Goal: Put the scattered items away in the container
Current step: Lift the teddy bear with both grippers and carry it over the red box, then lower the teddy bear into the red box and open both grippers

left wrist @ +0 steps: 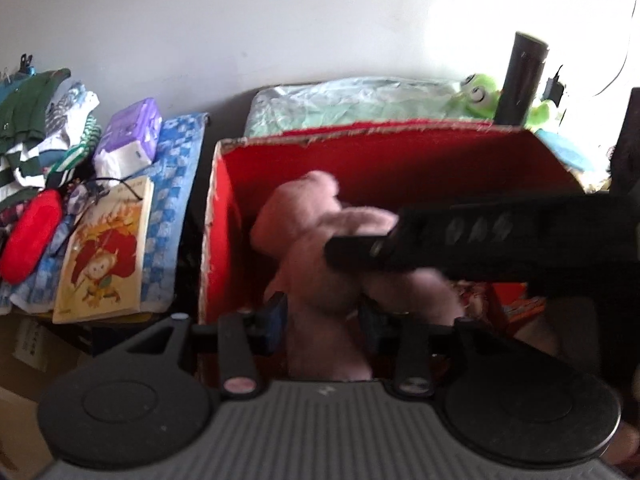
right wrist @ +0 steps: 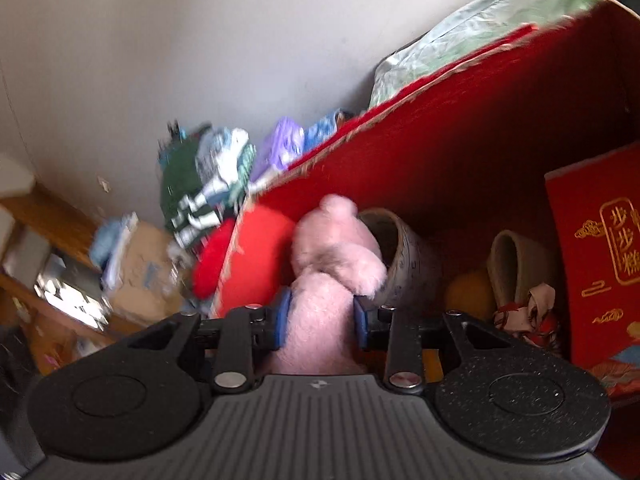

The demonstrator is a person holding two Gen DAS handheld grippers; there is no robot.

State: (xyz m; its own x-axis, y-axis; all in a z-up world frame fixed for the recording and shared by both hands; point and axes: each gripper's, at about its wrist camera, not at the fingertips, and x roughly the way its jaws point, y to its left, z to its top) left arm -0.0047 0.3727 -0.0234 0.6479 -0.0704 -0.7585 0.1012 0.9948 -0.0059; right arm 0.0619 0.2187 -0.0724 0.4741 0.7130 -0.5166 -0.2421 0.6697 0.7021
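White wall behind, clutter heaped left. Both my claws grip the soft pink plush toy [right wrist: 320, 320] – right gripper [right wrist: 320, 322] pinching its body, left gripper [left wrist: 322, 318] narrowly around a limb, inside the red cardboard box [left wrist: 400, 152]. Placing step – next I release, withdraw upward.

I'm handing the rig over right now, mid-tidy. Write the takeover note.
Right gripper: shut on the pink plush toy.
Left gripper: the toy is between its jaws; blur hides whether the pads press.
The toy is within the red box walls, not yet released.
Done: a patterned cup and a red packet lie in the box.
Left: release the toy, then probably collect the picture book, red pouch and purple tissue pack beside the box.
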